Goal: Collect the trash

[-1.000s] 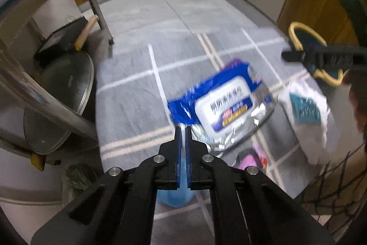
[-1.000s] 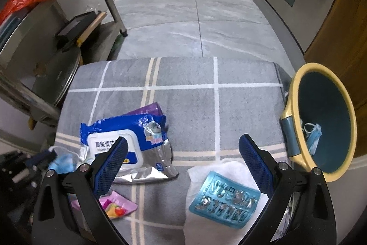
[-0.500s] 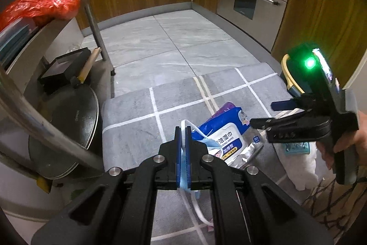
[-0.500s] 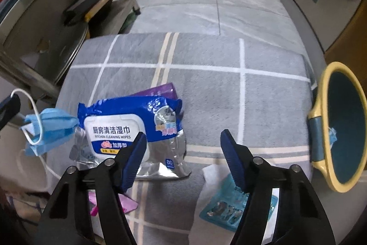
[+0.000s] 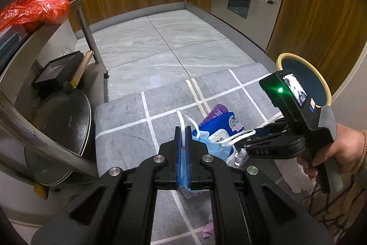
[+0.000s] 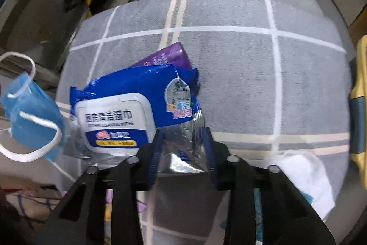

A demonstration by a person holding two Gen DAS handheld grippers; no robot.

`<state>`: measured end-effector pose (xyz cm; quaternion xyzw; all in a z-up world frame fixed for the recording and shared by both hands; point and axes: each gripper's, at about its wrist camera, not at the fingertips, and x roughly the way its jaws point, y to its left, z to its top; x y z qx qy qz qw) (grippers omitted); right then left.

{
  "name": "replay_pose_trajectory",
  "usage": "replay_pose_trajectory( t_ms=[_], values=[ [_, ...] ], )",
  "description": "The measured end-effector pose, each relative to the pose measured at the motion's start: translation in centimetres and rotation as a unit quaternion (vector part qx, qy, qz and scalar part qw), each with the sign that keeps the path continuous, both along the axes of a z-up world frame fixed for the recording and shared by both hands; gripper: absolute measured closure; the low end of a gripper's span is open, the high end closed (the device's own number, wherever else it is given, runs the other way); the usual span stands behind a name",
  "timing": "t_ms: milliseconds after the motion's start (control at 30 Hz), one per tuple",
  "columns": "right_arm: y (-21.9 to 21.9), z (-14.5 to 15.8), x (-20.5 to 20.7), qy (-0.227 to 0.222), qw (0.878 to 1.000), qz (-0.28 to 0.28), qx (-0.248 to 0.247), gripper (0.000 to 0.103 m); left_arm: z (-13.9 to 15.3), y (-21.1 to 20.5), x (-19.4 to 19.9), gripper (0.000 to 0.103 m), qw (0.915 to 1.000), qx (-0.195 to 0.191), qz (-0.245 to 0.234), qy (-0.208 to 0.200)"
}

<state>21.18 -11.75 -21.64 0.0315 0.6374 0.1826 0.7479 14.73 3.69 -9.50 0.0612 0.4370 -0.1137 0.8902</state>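
Note:
My left gripper (image 5: 182,130) is shut on a blue face mask (image 5: 207,144), held up above the grey checked mat (image 5: 128,128); the mask also hangs at the left of the right wrist view (image 6: 29,107). My right gripper (image 6: 182,132) has its jaws partly closed around the silver end of the blue wet-wipes pack (image 6: 135,105), which lies on the mat; whether the pads press on it is unclear. The right gripper (image 5: 243,137) also shows in the left wrist view, over the pack (image 5: 220,128). The yellow-rimmed teal bin (image 5: 305,82) stands at the mat's right edge.
A purple packet (image 6: 167,56) lies under the wipes pack. A white tissue (image 6: 307,178) with a blister pack lies at the lower right, a pink wrapper (image 5: 207,227) nearer. A metal rack (image 5: 34,137) with pans (image 5: 64,128) and red bags (image 5: 34,10) stands left. Oven and wooden cabinets behind.
My left gripper has lifted the mask well above the mat. My right gripper has dropped to the wipes pack and narrowed its jaws around the pack's silver end.

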Motion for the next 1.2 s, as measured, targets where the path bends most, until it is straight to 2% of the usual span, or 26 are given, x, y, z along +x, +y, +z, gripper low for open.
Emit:
replay_pose_trajectory(
  t_ms=[133, 267, 400, 900, 1067, 1200],
  values=[
    [0.1, 0.8, -0.2, -0.008, 1.0, 0.012, 0.005, 0.086, 0.1, 0.1, 0.1, 0.1, 1.0, -0.003, 0.005, 0.0],
    [-0.4, 2.0, -0.7, -0.013, 0.999, 0.021, 0.024, 0.092, 0.4, 0.3, 0.5, 0.1, 0.9999, -0.01, 0.01, 0.0],
    [-0.5, 4.2, -1.7, -0.04, 0.997, 0.042, 0.042, 0.096, 1.0, 0.1, 0.7, 0.1, 0.9998, -0.013, 0.01, -0.008],
    [-2.8, 12.9, -4.6, -0.141, 0.985, 0.065, 0.075, 0.097, 4.3, -2.0, 0.5, 0.1, 0.9979, -0.028, 0.008, -0.058],
    [-4.4, 14.7, -4.9, -0.173, 0.982, 0.048, 0.062, 0.097, 5.3, -3.6, 0.5, 0.1, 0.9968, -0.02, -0.007, -0.077],
    [-6.1, 14.9, -4.1, -0.178, 0.982, 0.026, 0.051, 0.097, 5.2, -5.0, 0.9, 0.1, 0.9968, -0.018, -0.021, -0.075]
  ],
)
